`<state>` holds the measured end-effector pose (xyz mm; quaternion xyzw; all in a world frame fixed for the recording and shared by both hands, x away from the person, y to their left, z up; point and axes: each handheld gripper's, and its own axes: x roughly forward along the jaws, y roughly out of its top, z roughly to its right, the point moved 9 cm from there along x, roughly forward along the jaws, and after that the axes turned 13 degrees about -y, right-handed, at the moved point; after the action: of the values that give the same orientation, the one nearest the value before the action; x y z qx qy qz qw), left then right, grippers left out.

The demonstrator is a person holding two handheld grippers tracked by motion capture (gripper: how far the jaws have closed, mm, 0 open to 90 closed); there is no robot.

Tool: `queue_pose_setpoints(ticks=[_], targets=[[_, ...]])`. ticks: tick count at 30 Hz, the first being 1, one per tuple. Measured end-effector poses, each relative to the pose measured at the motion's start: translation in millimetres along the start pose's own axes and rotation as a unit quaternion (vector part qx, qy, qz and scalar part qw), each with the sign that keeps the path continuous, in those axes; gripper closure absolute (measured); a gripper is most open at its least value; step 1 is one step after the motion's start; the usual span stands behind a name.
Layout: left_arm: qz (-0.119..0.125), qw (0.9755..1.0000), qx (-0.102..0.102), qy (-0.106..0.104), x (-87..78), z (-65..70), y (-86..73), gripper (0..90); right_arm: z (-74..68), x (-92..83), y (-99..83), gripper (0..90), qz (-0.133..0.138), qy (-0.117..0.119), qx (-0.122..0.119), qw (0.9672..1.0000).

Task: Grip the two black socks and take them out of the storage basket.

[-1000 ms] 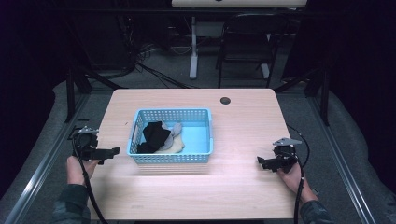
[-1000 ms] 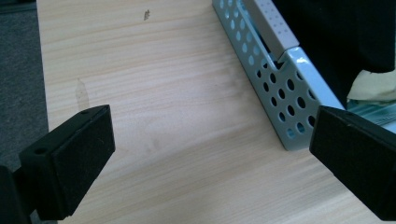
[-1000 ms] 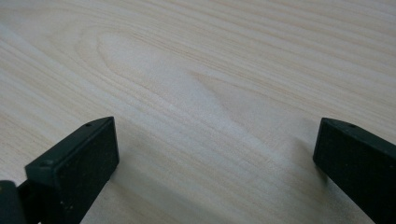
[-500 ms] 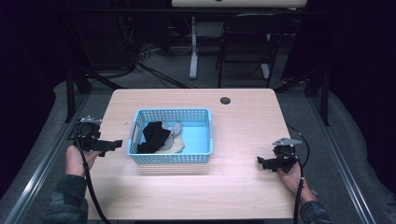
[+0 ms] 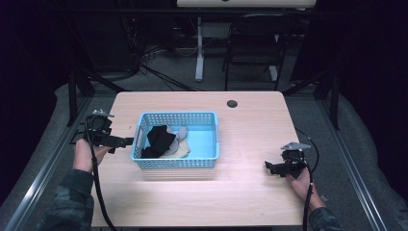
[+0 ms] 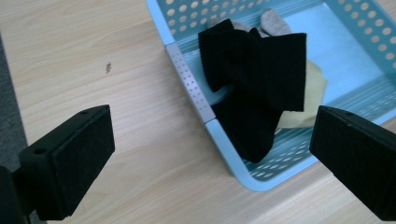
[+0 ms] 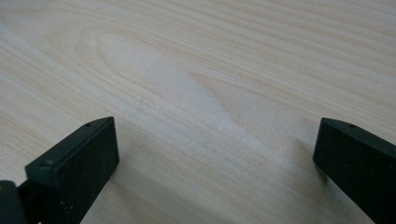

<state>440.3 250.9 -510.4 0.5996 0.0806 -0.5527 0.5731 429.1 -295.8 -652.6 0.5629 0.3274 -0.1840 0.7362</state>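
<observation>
Both grippers' jaws apart; black sock hides pale cloth in basket.

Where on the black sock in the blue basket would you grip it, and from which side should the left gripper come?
Grip the black sock at its raised folded bulk, which sits above the pale socks. Bring the left gripper over the basket's left rim and down from above: its jaws are already open and aimed there, and the basket walls probably block a sideways approach.
</observation>
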Motion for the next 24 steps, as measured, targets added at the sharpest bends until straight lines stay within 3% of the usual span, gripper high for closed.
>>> queue_pose_setpoints(ticks=[13,17,24], targets=[[-0.019,0.9996,0.014,-0.014,14.7,16.9,21.1,0.0,-0.1,0.0,0.0,0.0,0.0,0.0,0.001,1.0],[-0.036,0.999,0.022,-0.014,25.1,23.1,27.6,0.0,-0.1,-0.2,-0.2,0.0,0.001,0.0,0.001,1.0],[-0.057,0.9972,0.025,-0.04,49.5,32.1,35.9,1.2,-0.1,-0.1,-0.1,0.0,0.001,0.0,0.001,1.0]])
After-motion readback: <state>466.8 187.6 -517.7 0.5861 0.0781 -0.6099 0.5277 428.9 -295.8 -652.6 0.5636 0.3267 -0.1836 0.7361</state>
